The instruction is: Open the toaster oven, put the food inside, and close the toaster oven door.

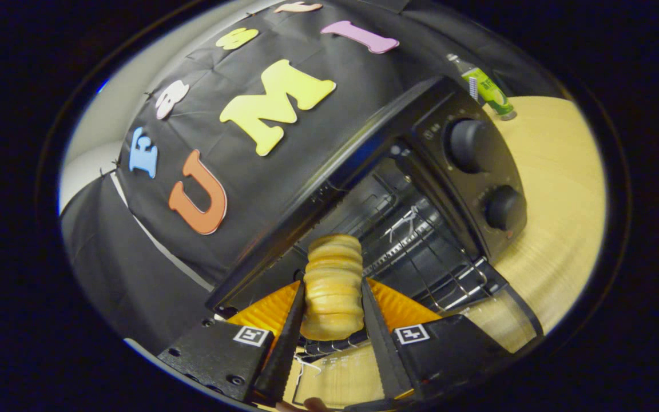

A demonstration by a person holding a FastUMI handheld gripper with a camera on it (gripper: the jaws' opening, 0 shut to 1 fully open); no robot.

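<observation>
A golden ridged bread roll (333,284) sits between my two fingers, and the gripper (333,289) is shut on it, both fingers pressing its sides. Just beyond the roll stands the black toaster oven (421,123) with its door (495,320) swung down and open. Its wire rack (421,252) and dark inside show just past the roll's far end. Two round black knobs (472,146) sit on the oven's right-hand panel. The whole scene is tilted in my view.
The oven stands on a light wooden table (558,189). A green bottle (487,88) stands on the table behind the oven's knob side. Black cloth walls close off the back and the left.
</observation>
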